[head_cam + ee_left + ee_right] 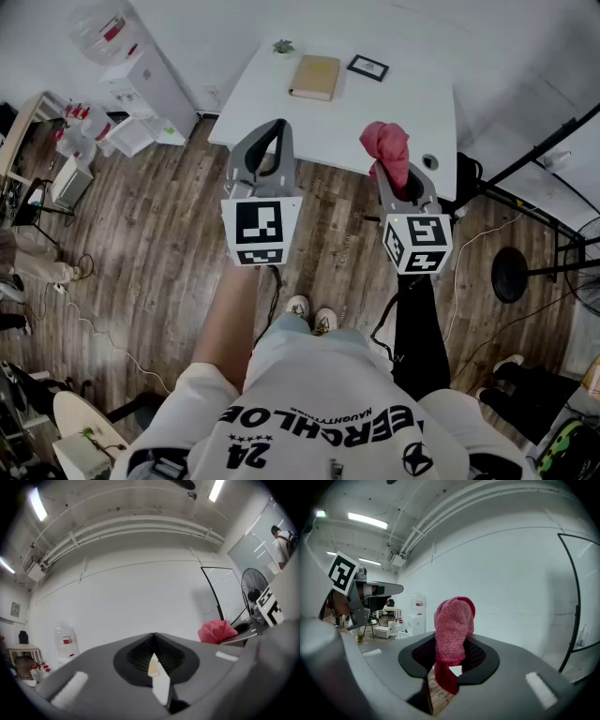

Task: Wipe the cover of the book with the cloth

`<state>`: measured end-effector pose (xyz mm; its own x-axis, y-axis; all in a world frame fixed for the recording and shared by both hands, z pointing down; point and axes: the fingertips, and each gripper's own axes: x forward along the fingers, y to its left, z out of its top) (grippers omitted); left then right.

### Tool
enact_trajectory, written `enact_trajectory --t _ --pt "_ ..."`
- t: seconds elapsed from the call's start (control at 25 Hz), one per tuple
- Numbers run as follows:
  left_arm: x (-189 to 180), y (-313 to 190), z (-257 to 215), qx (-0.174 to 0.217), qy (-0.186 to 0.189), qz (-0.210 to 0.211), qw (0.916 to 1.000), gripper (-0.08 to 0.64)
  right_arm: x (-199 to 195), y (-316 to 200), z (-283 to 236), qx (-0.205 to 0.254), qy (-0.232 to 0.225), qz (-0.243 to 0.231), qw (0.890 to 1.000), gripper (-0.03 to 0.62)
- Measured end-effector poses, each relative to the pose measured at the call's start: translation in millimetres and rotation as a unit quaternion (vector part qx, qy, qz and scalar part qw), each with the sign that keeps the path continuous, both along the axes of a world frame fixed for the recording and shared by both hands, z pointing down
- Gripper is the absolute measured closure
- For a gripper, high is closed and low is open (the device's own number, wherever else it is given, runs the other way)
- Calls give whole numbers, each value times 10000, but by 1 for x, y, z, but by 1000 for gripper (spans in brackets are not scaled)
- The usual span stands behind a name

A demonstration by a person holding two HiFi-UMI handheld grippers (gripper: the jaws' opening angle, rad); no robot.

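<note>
right gripper point(397, 180) clamped on pink cloth point(385, 142), held up near the white table point(412, 112). left gripper point(275, 131) jaws together, nothing between. book point(315, 77) lies on table's far side, beside a small frame point(367, 67).

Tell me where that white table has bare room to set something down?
The white table is bare along its near side, in front of the book, and on its right part beyond the picture frame. The far edge is crowded: small plant, book and frame sit close together.
</note>
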<state>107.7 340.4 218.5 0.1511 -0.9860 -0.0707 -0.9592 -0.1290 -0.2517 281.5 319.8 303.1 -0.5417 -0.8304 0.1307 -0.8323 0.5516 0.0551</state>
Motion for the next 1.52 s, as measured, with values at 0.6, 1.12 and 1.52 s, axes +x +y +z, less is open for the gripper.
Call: enact_trajectory --t 0.6,1.12,1.52 --pt "-36 0 24 11 118 691 9975 505 -48 -3 11 -28 -10 200 9998 488" --pt "-39 -61 45 -156 125 874 9960 505 -66 -66 20 -18 103 118 9999 488" --pt "-42 -174 40 -184 27 670 9976 505 -77 -195 15 -77 -70 -172 9998 488"
